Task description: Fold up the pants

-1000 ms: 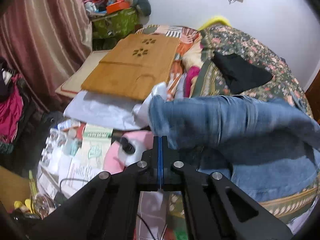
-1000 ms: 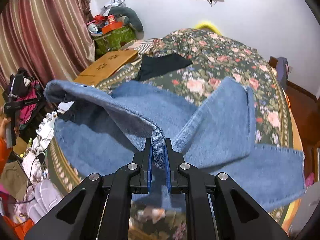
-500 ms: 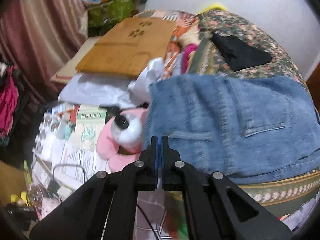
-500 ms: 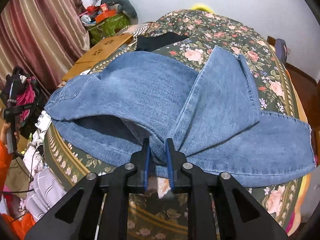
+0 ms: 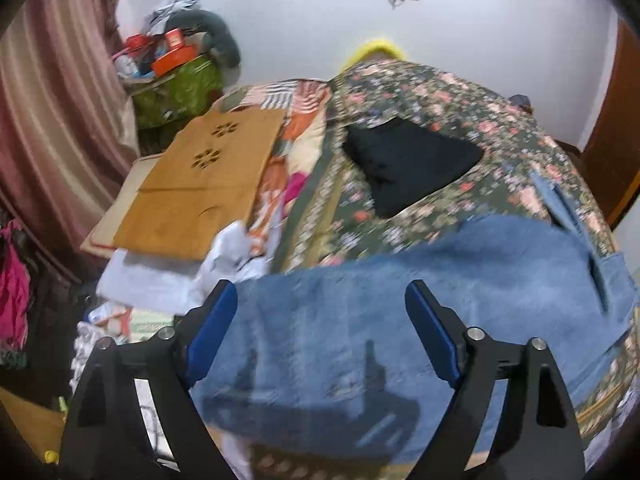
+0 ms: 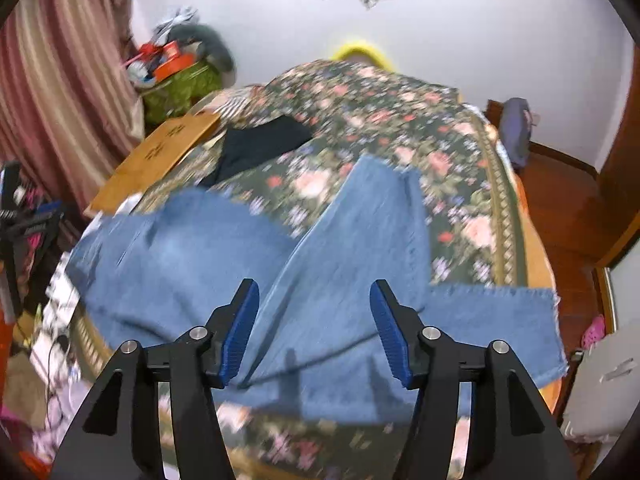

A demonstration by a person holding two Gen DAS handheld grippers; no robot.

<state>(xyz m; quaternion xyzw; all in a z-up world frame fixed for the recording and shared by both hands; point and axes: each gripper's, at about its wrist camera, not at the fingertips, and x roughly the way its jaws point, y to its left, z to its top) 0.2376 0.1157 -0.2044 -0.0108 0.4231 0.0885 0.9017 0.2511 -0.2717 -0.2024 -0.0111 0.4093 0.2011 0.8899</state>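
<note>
Blue denim pants (image 6: pixel 320 272) lie on the floral bedspread (image 6: pixel 400 120), folded over with one leg slanting up and another running right. In the left wrist view the same pants (image 5: pixel 400 300) spread below my left gripper (image 5: pixel 320 328), whose jaws are opening wide; the cloth lies beneath them, and the pads do not press on it. My right gripper (image 6: pixel 314 328) hangs over the fold in the pants, its jaws opening too, with nothing pinched between the blue pads.
A black garment (image 5: pixel 408 160) rests on the bed further back. A wooden board (image 5: pixel 200 184) lies at the bed's left side above cluttered papers. Striped curtain (image 5: pixel 48 120) at left, a wooden door (image 6: pixel 624 140) and a grey case (image 6: pixel 600 380) at right.
Both grippers let go of the denim and opened. The raised cloth has dropped flat onto the bed, and both hands have pulled back and up from it.
</note>
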